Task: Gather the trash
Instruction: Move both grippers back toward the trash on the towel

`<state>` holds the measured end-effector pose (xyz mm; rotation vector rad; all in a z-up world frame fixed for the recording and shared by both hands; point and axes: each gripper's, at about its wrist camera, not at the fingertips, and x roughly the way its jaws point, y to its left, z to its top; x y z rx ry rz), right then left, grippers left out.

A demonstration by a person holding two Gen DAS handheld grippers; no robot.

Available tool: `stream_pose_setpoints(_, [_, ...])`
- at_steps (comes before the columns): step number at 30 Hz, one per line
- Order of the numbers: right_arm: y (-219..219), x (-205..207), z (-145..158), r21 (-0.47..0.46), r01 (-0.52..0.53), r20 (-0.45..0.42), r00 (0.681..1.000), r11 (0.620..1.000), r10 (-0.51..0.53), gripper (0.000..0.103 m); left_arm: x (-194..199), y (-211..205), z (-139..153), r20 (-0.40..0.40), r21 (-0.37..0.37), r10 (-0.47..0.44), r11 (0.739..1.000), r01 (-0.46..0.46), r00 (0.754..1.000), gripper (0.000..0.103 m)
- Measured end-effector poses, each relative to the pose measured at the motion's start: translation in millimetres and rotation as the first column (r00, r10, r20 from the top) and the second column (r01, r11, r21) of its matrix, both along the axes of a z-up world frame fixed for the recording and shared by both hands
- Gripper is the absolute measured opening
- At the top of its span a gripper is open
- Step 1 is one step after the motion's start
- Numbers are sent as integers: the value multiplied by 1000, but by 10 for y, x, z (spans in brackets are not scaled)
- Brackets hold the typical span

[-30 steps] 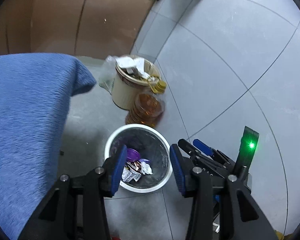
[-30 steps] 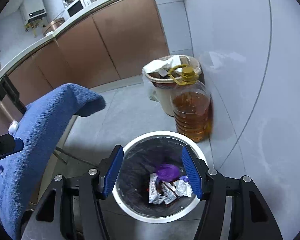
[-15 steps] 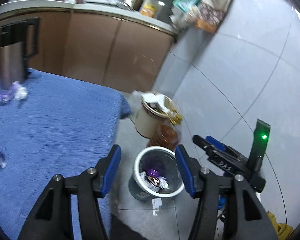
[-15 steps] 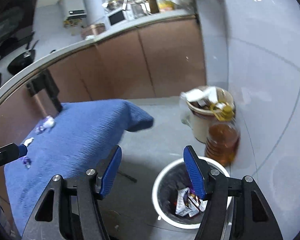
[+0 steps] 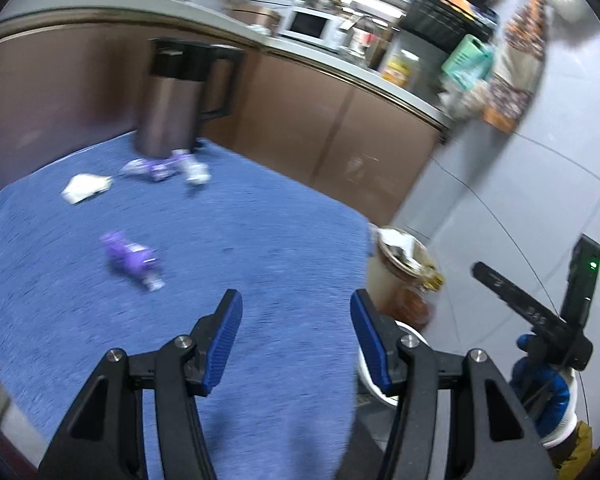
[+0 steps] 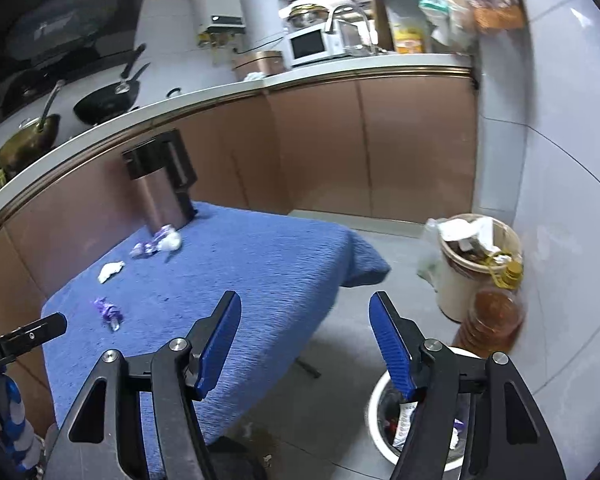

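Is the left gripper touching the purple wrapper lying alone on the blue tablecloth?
Apart. In the left wrist view the left gripper is open and empty, with bare blue tablecloth between its fingertips and the purple wrapper farther out to the left.

Rough blue cloth (image 6: 260, 264) on table; glossy tiled wall (image 6: 560, 160).

A home kitchen — brown cabinets (image 6: 380, 152) under a pale counter (image 6: 340, 74), with a microwave (image 6: 314, 45) on it. Pans (image 6: 104, 102) sit by a hood (image 6: 60, 24) — tiled walls around.
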<state>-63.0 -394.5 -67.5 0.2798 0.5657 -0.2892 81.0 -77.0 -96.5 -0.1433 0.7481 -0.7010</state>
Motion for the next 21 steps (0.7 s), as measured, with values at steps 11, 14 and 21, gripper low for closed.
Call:
stream_pose_setpoints(11, [251, 382, -189, 18, -92, -45, 995, 996, 92, 67, 303, 780, -485, -65, 50, 236, 971, -233, 969, 59])
stream_pose_setpoints(14, [272, 486, -270, 24, -103, -65, 992, 994, 105, 67, 435, 858, -575, -107, 50, 257, 966, -253, 960, 59])
stream_pose_setpoints(21, [325, 829, -362, 43, -153, -86, 984, 987, 156, 67, 813, 667, -661, -125, 91, 254, 966, -243, 959, 59])
